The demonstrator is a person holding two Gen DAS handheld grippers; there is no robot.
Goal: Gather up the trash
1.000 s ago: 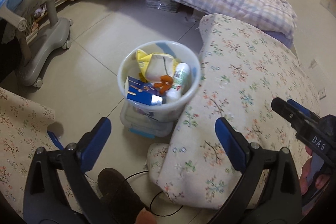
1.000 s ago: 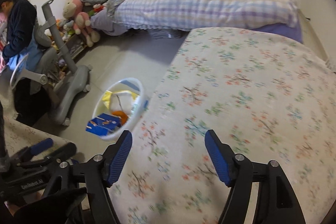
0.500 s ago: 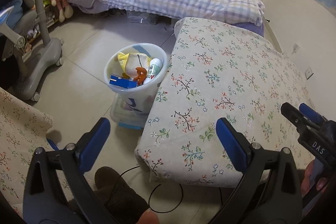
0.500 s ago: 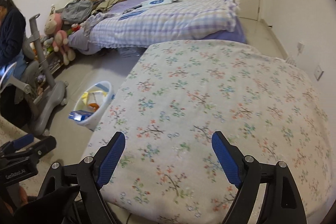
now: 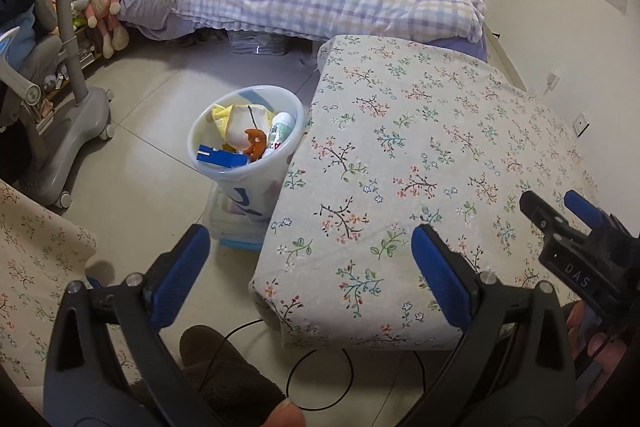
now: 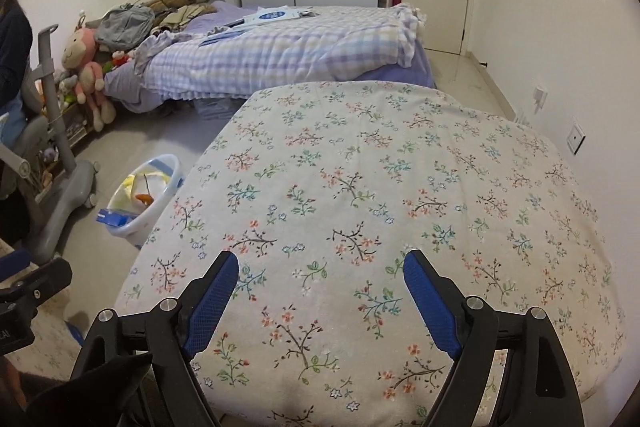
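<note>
The bin (image 5: 248, 139) stands on the floor (image 5: 152, 107), on a shallow clear box (image 5: 236, 227), touching the left edge of the desk (image 5: 420, 155) with its floral cloth. It is filled to the rim: a blue carton (image 5: 222, 158) lying flat at the front, a white tube (image 5: 280, 135) leaning against the right wall, an orange scrap (image 5: 256, 143) and a crumpled yellow-and-white wrapper (image 5: 240, 119) behind.

All of it looks light. The carton is probably stiff card, best pinched across its thin edges; the tube is smooth and round, likely to slip unless taken across its middle. The wrapper is soft and would crush to any grip. The bin itself looks like thin plastic that may flex; its rim is the natural hold, and its perch on the box could make it tippy.

No loose trash shows on the desk top in either view.

The left gripper (image 5: 308, 263) hangs over the desk's near left corner, jaws wide apart and empty. The right gripper (image 6: 320, 291) is over the cloth, jaws having just opened further, nothing between them.
</note>
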